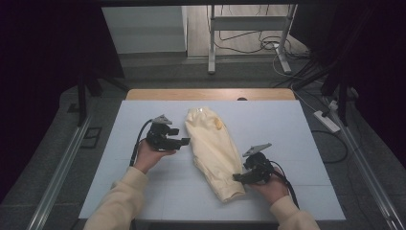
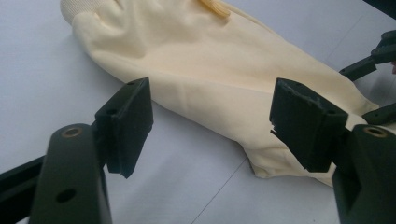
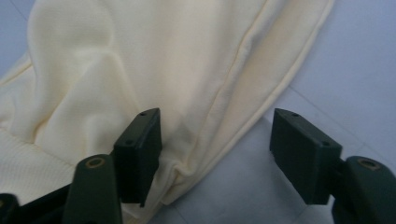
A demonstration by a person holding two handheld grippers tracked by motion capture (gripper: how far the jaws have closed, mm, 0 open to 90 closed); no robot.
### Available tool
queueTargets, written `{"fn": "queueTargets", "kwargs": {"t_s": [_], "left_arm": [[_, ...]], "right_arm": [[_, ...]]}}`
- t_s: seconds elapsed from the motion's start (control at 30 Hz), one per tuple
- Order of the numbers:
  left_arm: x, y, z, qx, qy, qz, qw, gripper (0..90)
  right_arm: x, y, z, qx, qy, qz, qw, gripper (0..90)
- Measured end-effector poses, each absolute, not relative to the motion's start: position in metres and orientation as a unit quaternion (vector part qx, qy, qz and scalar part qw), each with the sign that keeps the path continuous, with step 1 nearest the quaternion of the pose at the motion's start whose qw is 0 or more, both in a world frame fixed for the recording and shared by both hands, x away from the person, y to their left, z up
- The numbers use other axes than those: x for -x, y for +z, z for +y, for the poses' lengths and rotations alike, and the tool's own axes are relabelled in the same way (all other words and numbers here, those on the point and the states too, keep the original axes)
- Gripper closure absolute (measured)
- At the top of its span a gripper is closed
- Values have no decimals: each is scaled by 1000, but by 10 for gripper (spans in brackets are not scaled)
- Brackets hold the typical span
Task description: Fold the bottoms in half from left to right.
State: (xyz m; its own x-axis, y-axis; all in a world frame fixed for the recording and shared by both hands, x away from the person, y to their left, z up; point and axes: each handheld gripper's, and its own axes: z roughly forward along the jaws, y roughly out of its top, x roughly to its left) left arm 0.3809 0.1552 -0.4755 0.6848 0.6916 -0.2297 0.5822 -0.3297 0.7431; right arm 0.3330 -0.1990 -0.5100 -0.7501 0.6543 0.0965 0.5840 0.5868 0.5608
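White table (image 1: 143,191) bears cream garment (image 1: 213,148); cabled floor (image 1: 249,45) behind.

Left tool (image 1: 184,142) and right tool (image 1: 238,177) both gape, jaws apart.

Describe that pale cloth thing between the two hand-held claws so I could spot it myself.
Look at the white table with the wooden far edge. In its middle, running slantwise from the far side toward the right gripper, lies a cream-yellow folded garment. It is the sole soft thing there, with ribbed ends and a small darker yellow patch near the far end.
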Motion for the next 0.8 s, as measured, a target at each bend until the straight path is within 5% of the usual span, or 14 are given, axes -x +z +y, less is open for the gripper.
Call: {"fn": "queueTargets", "kwargs": {"t_s": [0.2, 0.4, 0.8], "left_arm": [[-381, -476, 156, -812, 65, 393, 426, 292], [-381, -476, 155, -814, 66, 392, 424, 291], [-381, -476, 157, -812, 66, 393, 426, 290]], "right_arm": [[-332, -510, -199, -344, 307, 887, 10, 670], [-327, -507, -196, -331, 303, 894, 13, 797], [-315, -506, -185, -289, 312, 905, -19, 841]]}}
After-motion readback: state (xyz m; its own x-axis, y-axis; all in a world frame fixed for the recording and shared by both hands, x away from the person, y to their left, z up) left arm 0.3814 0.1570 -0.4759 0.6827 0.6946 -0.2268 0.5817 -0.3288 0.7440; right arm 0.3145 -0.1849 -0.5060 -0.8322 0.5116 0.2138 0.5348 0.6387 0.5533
